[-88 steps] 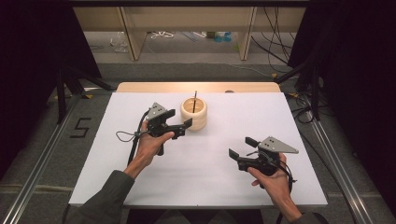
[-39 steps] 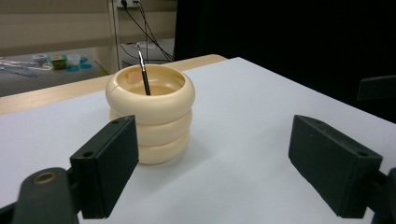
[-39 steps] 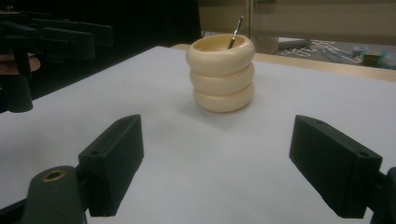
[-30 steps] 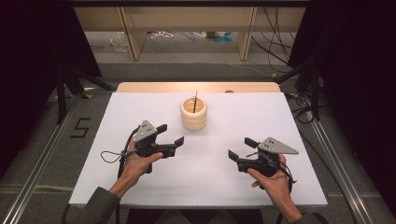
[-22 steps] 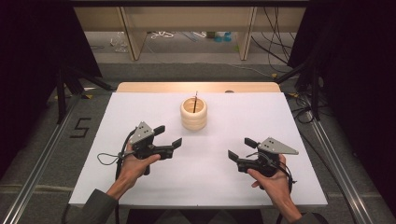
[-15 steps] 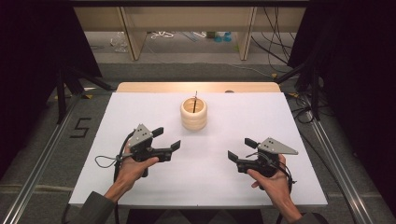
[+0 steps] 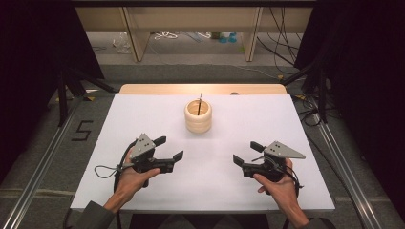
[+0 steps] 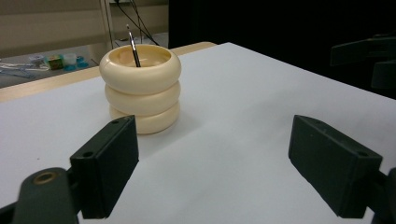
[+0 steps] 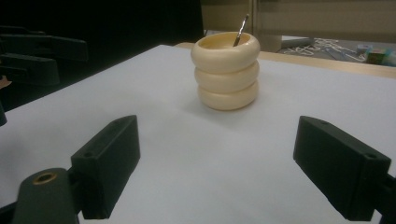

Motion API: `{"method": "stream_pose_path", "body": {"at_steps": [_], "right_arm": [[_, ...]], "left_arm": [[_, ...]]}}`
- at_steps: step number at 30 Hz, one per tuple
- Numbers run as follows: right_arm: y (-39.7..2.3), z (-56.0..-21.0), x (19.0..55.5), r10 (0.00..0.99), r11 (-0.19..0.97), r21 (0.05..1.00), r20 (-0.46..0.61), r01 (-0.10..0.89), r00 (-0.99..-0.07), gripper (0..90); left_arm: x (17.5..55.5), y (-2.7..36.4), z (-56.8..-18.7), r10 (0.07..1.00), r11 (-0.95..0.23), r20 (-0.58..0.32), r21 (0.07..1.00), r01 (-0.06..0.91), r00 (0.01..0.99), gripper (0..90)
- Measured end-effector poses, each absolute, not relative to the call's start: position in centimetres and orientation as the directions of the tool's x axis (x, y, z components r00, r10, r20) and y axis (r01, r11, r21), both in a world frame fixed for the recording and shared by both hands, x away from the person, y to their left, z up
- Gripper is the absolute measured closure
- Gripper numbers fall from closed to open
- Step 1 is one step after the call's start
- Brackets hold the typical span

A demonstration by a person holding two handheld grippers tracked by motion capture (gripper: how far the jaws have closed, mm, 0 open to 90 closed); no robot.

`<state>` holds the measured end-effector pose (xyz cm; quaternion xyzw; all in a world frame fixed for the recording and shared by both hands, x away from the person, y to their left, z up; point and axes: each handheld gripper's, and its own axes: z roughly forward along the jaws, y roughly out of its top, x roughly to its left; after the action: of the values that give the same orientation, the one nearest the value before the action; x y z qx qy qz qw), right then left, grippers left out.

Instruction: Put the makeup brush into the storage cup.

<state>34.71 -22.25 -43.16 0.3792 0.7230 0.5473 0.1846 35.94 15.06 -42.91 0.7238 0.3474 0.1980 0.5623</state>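
A cream ribbed holder (image 7: 197,116) made of three stacked rings stands upright at the middle back of the white table (image 7: 267,124). A thin dark brush (image 7: 200,102) leans inside it, its tip above the rim. The same holder (image 8: 141,87) (image 9: 227,70) appears ahead in both gripper views. My left gripper (image 7: 168,148) rests near the front left, open and empty, pointing right. My right gripper (image 7: 246,153) sits near the front right, open and empty, pointing left toward the other. Both are well short of the holder.
A wooden strip (image 7: 157,88) runs along the table's far edge. Metal rails (image 7: 43,162) flank both sides, and a floor mark "5" (image 7: 82,130) lies to the left. Cables and shelving legs (image 7: 138,43) sit beyond the table. Wide bare surface lies between the grippers.
My left gripper has drawn back from beside the holder to the front left of the table, and kept drifting slightly toward me. The right gripper has stayed put.
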Motion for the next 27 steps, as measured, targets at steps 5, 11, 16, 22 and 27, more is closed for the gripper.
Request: {"method": "stream_pose_path", "body": {"at_steps": [5,11,16,22,27], "right_arm": [[-22.3,-43.2,34.7,0.751,0.113,0.931,0.149,0.348,-0.643,15.6],[-22.1,-43.3,34.6,0.743,0.129,0.931,0.137,0.341,-0.655,15.6],[-22.0,-43.3,34.6,0.738,0.129,0.933,0.137,0.337,-0.661,15.6],[-22.0,-43.3,34.5,0.736,0.119,0.936,0.14,0.331,-0.662,15.6],[-22.1,-43.3,34.5,0.735,0.128,0.934,0.135,0.332,-0.664,15.6]], "left_arm": [[35.3,15.3,-42.9,0.723,-0.133,-0.094,0.953,0.271,0.684,15.4],[34.7,15.6,-42.8,0.725,-0.136,-0.087,0.954,0.267,0.683,15.4],[34.3,15.8,-43.0,0.73,-0.125,-0.101,0.952,0.278,0.676,15.4],[34.1,15.7,-43.2,0.729,-0.132,-0.097,0.951,0.279,0.677,15.4],[34.1,15.8,-43.2,0.731,-0.136,-0.092,0.951,0.277,0.676,15.4]]}}
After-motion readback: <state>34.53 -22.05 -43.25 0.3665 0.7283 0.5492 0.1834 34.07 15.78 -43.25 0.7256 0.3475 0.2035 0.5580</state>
